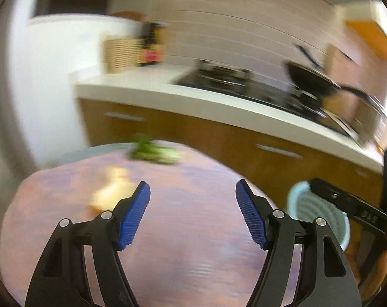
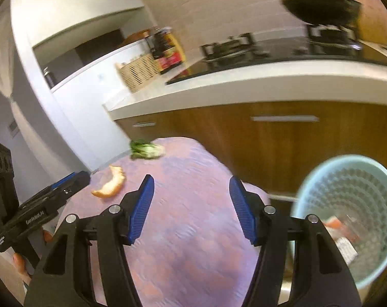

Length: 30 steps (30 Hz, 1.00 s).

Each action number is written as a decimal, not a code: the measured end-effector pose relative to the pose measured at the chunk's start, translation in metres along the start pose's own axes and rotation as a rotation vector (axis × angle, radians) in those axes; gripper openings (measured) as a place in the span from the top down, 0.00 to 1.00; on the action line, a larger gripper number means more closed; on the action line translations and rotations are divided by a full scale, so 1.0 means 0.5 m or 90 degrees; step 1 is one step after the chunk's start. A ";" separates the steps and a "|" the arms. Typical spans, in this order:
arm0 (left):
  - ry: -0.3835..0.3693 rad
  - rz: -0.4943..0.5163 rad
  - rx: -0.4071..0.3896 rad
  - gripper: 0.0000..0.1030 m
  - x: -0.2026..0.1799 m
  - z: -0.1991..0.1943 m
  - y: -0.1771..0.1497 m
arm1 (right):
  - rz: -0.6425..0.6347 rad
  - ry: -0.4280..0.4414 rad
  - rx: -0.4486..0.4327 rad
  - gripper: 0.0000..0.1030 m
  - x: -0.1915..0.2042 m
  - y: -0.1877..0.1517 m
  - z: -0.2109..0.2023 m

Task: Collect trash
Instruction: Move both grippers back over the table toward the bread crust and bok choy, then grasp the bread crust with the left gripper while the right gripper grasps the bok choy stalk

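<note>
Both grippers hang tilted down over a table with a pink-purple cloth (image 2: 193,230). The left gripper (image 1: 193,211) and the right gripper (image 2: 191,206) are spread with nothing between the blue pads. Ahead on the cloth lie an orange peel (image 2: 111,183) and a green vegetable scrap (image 2: 146,149), well apart from the pale blue wastebasket (image 2: 352,204), which stands right of the table holding some wrappers.

A curved orange peel (image 2: 111,183) is lying flat on the table (image 2: 193,230), ahead and left of the right gripper's fingers (image 2: 142,209). A green leafy vegetable scrap (image 2: 146,149) is lying beyond it. A pale blue slatted bin (image 2: 352,204) holding wrappers is standing right of those fingers.
</note>
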<state>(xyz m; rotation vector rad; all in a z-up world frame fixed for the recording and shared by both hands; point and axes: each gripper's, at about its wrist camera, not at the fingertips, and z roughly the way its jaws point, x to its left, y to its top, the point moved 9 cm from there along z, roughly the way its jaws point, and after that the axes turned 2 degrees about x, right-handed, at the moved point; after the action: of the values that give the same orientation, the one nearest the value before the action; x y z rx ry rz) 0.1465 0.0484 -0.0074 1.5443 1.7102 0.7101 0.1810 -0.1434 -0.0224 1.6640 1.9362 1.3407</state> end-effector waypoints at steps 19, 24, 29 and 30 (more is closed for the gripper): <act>0.057 -0.164 0.141 0.53 0.258 0.180 -0.105 | -0.248 0.002 0.063 0.44 0.211 0.063 0.404; 0.116 -0.130 0.144 0.71 0.254 0.185 -0.110 | -0.251 0.017 0.098 0.44 0.204 0.072 0.465; 0.180 -0.089 0.136 0.90 0.249 0.182 -0.104 | -0.277 0.042 0.149 0.34 0.223 0.059 0.502; 0.184 -0.091 0.133 0.91 0.253 0.179 -0.102 | -0.283 0.050 0.179 0.33 0.227 0.049 0.516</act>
<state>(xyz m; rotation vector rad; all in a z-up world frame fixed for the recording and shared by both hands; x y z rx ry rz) 0.1840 0.1610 -0.1190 1.4932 2.1448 0.7275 0.3415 0.0751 -0.1029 1.1850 2.4457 1.0117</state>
